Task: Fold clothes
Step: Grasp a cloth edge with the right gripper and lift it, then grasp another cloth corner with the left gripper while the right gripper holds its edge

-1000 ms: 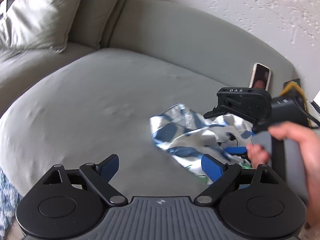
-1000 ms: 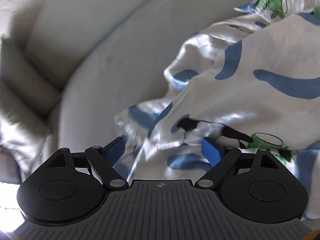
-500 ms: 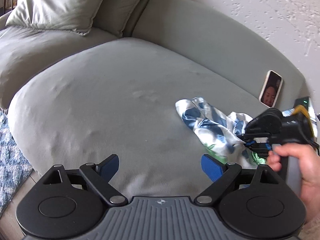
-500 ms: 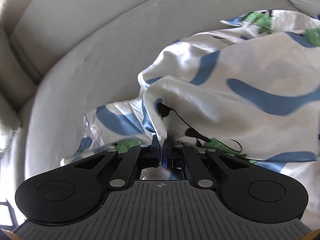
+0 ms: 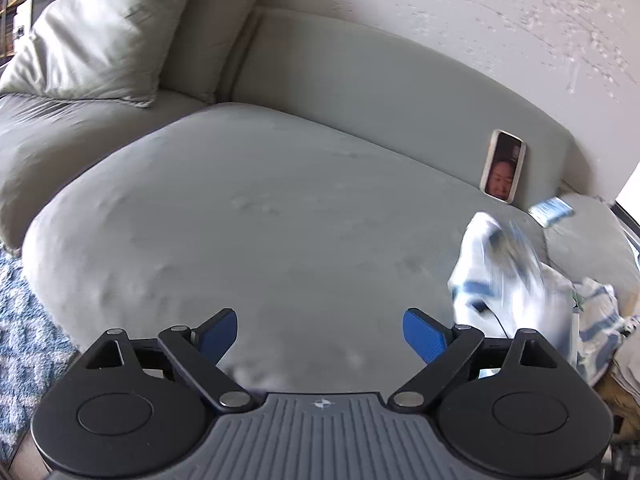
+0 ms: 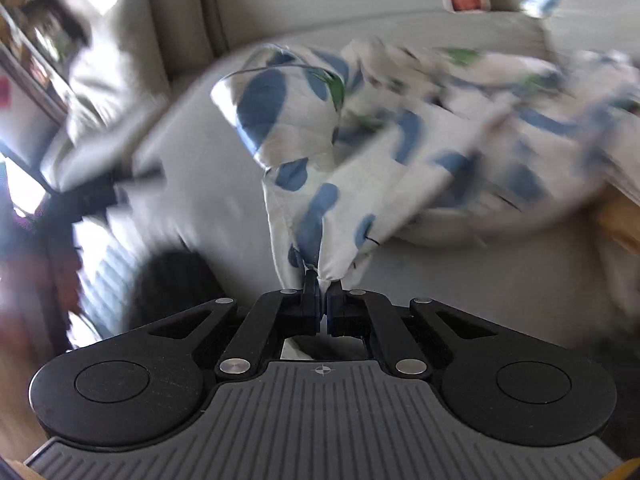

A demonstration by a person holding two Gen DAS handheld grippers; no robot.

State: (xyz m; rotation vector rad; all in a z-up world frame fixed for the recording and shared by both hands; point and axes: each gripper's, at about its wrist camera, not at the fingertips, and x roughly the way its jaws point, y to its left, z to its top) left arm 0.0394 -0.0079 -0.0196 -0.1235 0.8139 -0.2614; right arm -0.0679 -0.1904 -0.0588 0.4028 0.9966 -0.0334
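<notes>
Fabric is pinched between the right tongs (image 6: 323,294) — they are clenched on a gathered edge of the white garment (image 6: 360,168) with blue and green shapes, and the cloth rises from the tips and trails away to the right over the grey sofa seat (image 5: 260,216). This view is smeared, so how much of the garment hangs free I cannot tell. In the left wrist view the same garment (image 5: 508,280) shows as a blurred bunch at the right side of the seat, near a phone (image 5: 503,172) that leans on the backrest. The left tongs (image 5: 320,334) are released, spread wide over bare cushion, with nothing between them.

The step in hand seems to be the picking up and opening of the garment — no fold is made yet. The next move probably calls for the left tongs to catch a second edge or corner, so that both can spread the cloth flat on the seat.
</notes>
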